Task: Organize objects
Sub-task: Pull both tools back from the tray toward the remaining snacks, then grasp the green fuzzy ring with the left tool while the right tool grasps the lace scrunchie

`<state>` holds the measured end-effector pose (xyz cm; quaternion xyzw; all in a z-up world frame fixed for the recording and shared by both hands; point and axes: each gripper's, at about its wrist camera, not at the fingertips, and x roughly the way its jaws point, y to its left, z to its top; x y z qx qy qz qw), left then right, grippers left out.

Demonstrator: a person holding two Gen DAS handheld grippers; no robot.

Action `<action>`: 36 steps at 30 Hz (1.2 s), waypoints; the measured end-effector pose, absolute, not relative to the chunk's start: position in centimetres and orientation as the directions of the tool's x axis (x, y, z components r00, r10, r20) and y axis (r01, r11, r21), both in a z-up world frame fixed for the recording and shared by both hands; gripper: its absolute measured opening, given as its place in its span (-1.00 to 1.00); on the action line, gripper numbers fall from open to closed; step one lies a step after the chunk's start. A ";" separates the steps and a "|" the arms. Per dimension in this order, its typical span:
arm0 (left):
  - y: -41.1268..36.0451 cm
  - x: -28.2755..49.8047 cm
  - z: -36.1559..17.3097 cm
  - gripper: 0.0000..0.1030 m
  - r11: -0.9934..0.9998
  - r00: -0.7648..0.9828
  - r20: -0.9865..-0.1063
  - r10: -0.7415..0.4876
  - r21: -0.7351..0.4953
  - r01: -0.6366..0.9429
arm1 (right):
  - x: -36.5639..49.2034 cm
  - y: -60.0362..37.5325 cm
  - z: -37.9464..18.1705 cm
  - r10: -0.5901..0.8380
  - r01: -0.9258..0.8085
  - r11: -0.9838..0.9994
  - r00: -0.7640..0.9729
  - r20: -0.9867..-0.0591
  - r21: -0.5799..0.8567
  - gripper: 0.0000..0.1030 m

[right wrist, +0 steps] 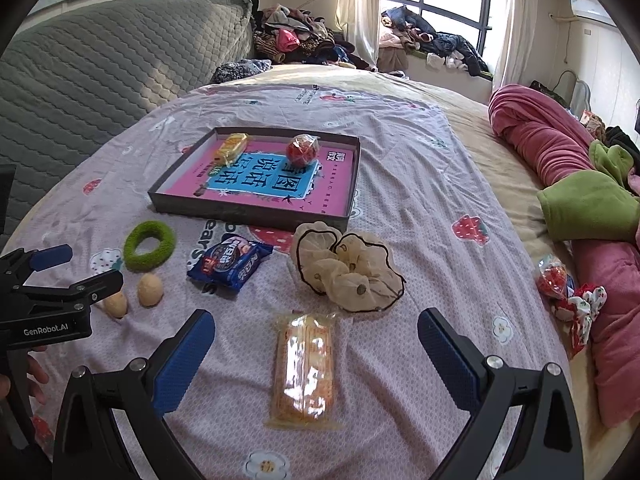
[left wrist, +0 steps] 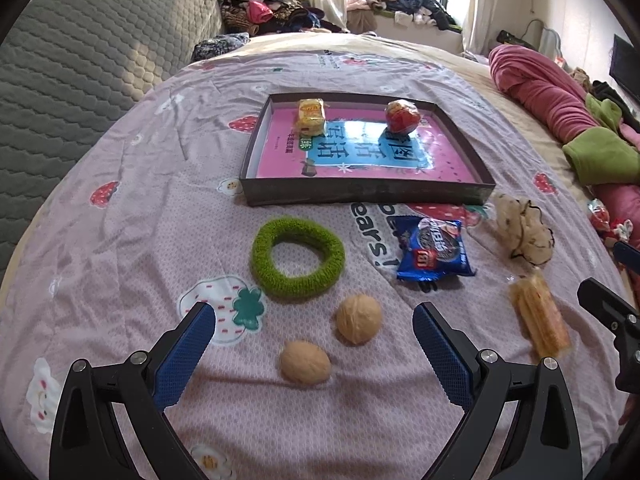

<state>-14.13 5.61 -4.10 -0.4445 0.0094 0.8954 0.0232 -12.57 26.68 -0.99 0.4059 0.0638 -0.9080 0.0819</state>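
A shallow dark tray point(left wrist: 360, 194) point(right wrist: 248, 212) with a pink book in it lies on the bed, holding a yellow snack pack point(left wrist: 311, 116) point(right wrist: 232, 149) and a red wrapped ball point(left wrist: 402, 117) point(right wrist: 303, 150). In front of it lie a green scrunchie point(left wrist: 298, 258) point(right wrist: 149, 245), two walnuts point(left wrist: 358, 319) point(left wrist: 305, 362) point(right wrist: 150, 289), a blue cookie pack point(left wrist: 434, 250) point(right wrist: 230, 261), a cream scrunchie point(left wrist: 522, 230) point(right wrist: 348, 266) and a clear-wrapped orange wafer pack point(left wrist: 540, 320) point(right wrist: 304, 368). My left gripper point(left wrist: 314, 316) is open above the walnuts. My right gripper point(right wrist: 316, 326) is open around the wafer pack.
A pink and green blanket roll point(right wrist: 560, 148) runs along the right edge of the bed. A red wrapped item and a floral scrunchie point(right wrist: 568, 288) lie beside it. A grey quilted headboard point(left wrist: 80, 60) stands at the left; heaps of clothes lie at the back.
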 end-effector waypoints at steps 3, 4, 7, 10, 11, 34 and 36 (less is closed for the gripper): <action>5.5 -15.4 -4.9 0.93 -0.999 -0.592 -0.806 0.033 -0.007 -0.047 | -13.5 26.6 -1.6 -0.086 0.197 -0.979 -0.651 -0.754 -0.059 0.99; 5.4 -15.8 -5.1 0.93 -0.999 -0.588 -0.808 0.035 -0.008 -0.048 | -13.9 26.5 -1.9 -0.085 0.199 -0.978 -0.648 -0.757 -0.060 0.99; 5.5 -16.8 -5.8 0.93 -0.999 -0.581 -0.814 0.033 -0.006 -0.049 | -14.9 26.5 -2.6 -0.079 0.196 -0.979 -0.643 -0.762 -0.064 0.99; 5.5 -17.9 -6.4 0.93 -0.999 -0.571 -0.820 0.032 -0.005 -0.048 | -16.0 26.5 -3.4 -0.067 0.188 -0.980 -0.634 -0.770 -0.069 0.99; 5.4 -18.3 -6.6 0.93 -0.999 -0.568 -0.823 0.033 -0.007 -0.048 | -16.4 26.6 -3.7 -0.063 0.184 -0.980 -0.630 -0.774 -0.070 0.99; 4.4 -23.1 -10.5 0.52 -0.998 -0.516 -0.854 0.069 -0.053 -0.046 | -23.2 27.2 -9.5 -0.031 0.166 -0.984 -0.538 -0.842 -0.070 0.73; 4.4 -23.1 -10.2 0.26 -0.998 -0.518 -0.853 0.068 -0.051 -0.048 | -23.3 27.4 -9.4 -0.048 0.162 -0.986 -0.535 -0.844 -0.047 0.47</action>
